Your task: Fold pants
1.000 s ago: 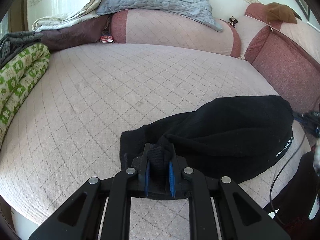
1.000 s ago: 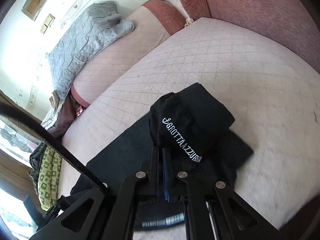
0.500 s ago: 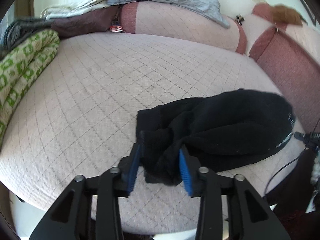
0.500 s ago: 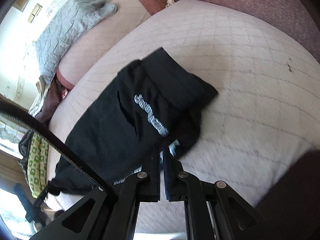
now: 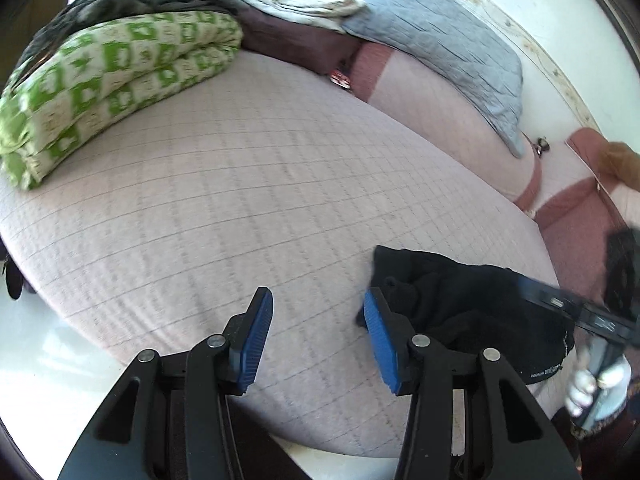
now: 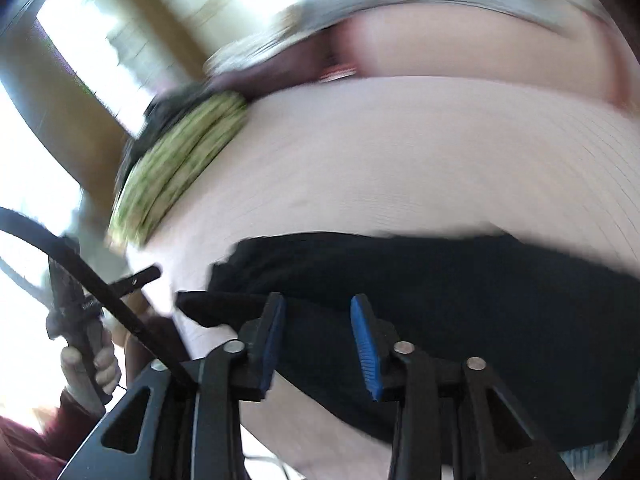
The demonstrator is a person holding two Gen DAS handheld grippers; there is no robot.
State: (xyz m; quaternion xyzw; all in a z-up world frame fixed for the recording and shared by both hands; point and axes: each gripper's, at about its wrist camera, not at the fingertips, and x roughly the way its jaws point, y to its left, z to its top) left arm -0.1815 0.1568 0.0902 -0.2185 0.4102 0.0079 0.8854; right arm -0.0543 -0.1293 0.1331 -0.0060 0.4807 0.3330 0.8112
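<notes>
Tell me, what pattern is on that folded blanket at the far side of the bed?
The folded blanket has green blocky shapes on cream, clearest in the left wrist view.

Counting what is showing on the bed

One pair of black pants (image 5: 460, 312) is lying on one bed (image 5: 248, 184); one green-patterned folded quilt (image 5: 104, 80), one grey pillow (image 5: 448, 36) and two claws, the left claw (image 5: 318, 336) and the right claw (image 6: 318, 342), are showing, plus two hands.
</notes>
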